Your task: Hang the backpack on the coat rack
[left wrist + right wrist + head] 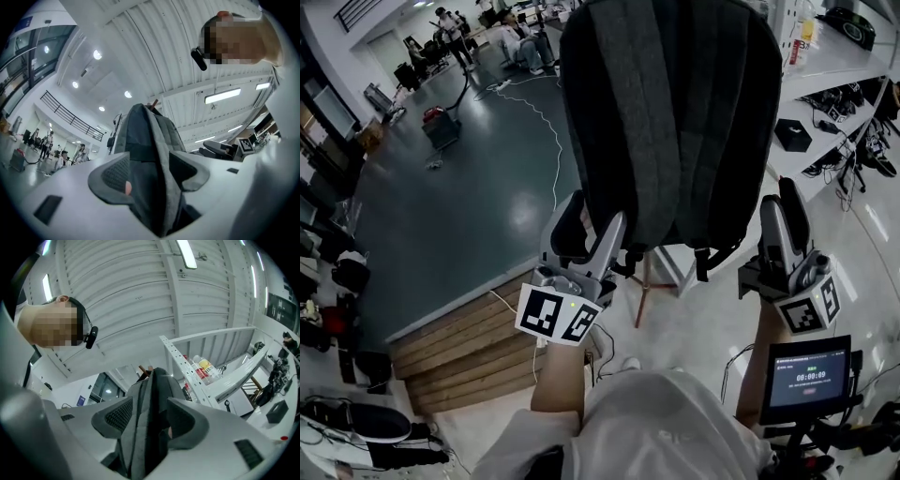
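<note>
A dark grey backpack is held up in front of me, its padded back and shoulder straps facing me. My left gripper grips its lower left side and my right gripper its lower right side. In the left gripper view the backpack's edge fills the gap of that gripper, pads pressed on fabric. The right gripper likewise clamps a fold of the backpack. Wooden coat rack pegs stick out just above the bag's top. The rack's legs show under the bag.
Wooden steps lie at lower left beside a dark glossy floor with a white cable. A white table with gear runs along the right. A metal shelf with bottles stands right of the rack. A small screen sits at lower right.
</note>
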`<state>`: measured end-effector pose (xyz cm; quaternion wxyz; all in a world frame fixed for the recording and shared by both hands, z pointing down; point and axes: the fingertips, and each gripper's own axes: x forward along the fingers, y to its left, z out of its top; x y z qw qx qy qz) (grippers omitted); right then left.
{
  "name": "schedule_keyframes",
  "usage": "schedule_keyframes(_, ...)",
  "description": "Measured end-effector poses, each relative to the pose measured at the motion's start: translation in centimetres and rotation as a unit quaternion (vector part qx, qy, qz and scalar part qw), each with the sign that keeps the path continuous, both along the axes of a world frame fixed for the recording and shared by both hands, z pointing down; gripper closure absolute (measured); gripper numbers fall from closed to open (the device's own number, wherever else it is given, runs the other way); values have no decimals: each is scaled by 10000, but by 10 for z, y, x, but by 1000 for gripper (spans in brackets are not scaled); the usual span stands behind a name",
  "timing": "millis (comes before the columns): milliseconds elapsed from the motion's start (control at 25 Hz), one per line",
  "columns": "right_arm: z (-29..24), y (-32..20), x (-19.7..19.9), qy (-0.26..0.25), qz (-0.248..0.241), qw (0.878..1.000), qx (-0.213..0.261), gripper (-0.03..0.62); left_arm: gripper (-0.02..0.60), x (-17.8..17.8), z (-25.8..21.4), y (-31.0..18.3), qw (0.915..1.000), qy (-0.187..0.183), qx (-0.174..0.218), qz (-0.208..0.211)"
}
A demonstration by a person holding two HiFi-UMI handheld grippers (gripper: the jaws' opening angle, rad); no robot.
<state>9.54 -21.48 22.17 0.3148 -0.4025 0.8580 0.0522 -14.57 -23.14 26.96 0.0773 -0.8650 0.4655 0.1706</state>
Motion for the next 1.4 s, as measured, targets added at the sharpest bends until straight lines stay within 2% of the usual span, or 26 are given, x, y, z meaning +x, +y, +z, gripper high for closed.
schedule_keyframes(160,8,9,-28,143,-512,9986,-50,355,352,19,1,13,9993,-193,35,328)
schedule_keyframes(320,30,7,-55,393,-912,9943,-376,358,404,45,8,21,9970,-238,-84,734)
schedule_keyframes(520,53,2,-76,383,-1065,9899,-855,522,456,67,20,25,9945,-441,-227,920)
schedule_keyframes(680,64,3,-83,364,-1101,9881,-1013,574,528,70,28,25,9941,-287,-415,957)
schedule_keyframes(800,67,5,-85,357,-1111,9876,-1047,577,572,67,30,23,9930,4,-610,1011)
schedule_keyframes(920,70,4,-87,359,-1092,9873,-1096,577,574,68,33,23,9914,141,-711,1093)
schedule_keyframes(1200,78,5,-86,461,-1021,9874,-1120,577,574,74,43,24,9902,41,-813,1133)
schedule_keyframes(1400,77,3,-85,293,-1038,9874,-1159,577,574,76,48,22,9893,38,-889,1159)
